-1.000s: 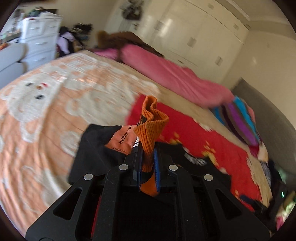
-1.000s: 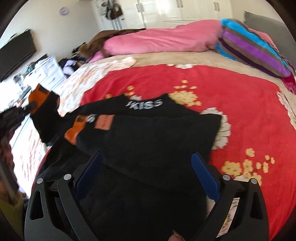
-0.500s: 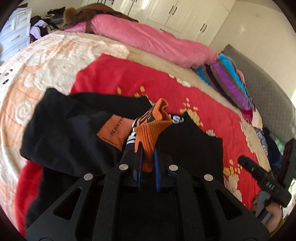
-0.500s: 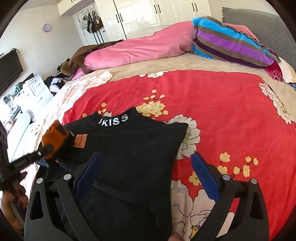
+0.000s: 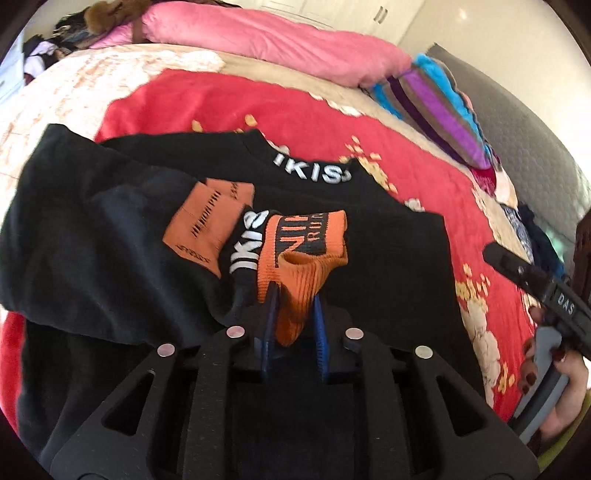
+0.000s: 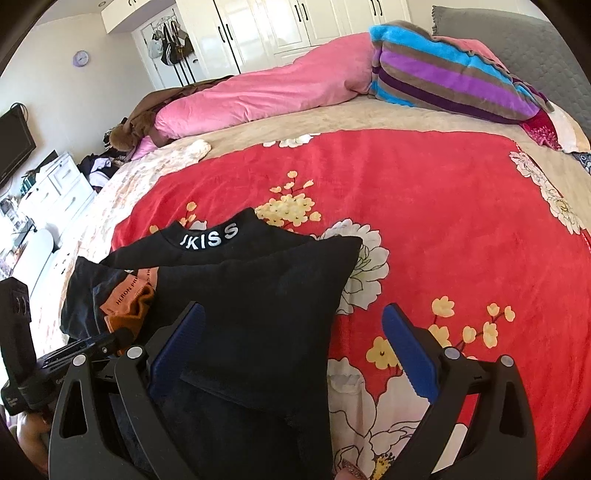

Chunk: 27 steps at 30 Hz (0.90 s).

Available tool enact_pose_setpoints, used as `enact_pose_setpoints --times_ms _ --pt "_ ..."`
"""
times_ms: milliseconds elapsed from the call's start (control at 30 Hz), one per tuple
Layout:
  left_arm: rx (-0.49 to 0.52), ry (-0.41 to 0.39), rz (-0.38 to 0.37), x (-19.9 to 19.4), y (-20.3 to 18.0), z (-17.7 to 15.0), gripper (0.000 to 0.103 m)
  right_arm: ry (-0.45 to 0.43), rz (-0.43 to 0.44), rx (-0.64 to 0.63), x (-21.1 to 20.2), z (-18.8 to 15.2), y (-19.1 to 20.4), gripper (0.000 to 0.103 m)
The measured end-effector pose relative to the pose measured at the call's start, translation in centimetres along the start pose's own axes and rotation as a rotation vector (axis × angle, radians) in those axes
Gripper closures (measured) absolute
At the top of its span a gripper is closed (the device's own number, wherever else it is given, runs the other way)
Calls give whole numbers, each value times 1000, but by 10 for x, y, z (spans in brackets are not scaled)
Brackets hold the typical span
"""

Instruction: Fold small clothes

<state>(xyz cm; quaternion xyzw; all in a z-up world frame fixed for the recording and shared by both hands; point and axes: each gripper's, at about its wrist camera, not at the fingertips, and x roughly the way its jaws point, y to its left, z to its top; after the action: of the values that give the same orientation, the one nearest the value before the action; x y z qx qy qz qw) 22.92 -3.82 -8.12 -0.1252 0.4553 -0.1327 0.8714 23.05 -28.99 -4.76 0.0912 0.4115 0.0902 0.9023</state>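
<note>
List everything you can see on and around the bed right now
garment: one, black, white lettering, on the red blanket
cuff: one, orange, between the left jaws
red blanket: one, flowered, covers the bed
duvet: one, pink, far side
striped blanket: one, blue, purple and brown, by the duvet
wardrobe: white, far wall
drawers: white, at left
clock: one, purple, on the wall
left gripper: jaws opening, cuff between them
right gripper: open, over the garment's edge
</note>
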Motion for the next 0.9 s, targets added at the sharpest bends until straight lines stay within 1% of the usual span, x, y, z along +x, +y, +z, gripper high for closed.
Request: enact_pose_setpoints --times_ms 133,167,200,333,400,433,500,567,667,733,767,900 --pt "17 19 -38 1 -2 -2 80 7 0 -6 4 -1 2 7" --pt "27 23 -46 2 -4 -3 74 8 1 -8 5 -1 2 7" --pt "42 30 -58 2 -8 -4 71 10 0 -14 6 -1 3 7" --pt "58 45 -82 -2 -15 -4 71 19 11 -25 10 -3 8 7" --pt "68 29 -76 -10 -13 1 68 23 17 -35 12 -4 11 7" --pt "72 10 -57 -17 -10 5 66 22 20 -41 12 -4 13 7" --pt "75 -48 7 -33 2 15 54 26 30 -54 13 -4 18 7" --pt "62 -84 67 -45 16 23 50 24 45 -68 13 -4 25 7" --pt "26 -106 123 -58 45 34 48 31 79 -87 16 -2 42 7" --pt "-11 -111 160 -64 64 40 43 44 102 -96 19 -2 56 7" --pt "-23 -116 192 -67 74 42 41 52 123 -97 23 -2 64 7" --pt "-21 -136 293 -75 95 47 39 96 166 -104 38 -5 89 7"
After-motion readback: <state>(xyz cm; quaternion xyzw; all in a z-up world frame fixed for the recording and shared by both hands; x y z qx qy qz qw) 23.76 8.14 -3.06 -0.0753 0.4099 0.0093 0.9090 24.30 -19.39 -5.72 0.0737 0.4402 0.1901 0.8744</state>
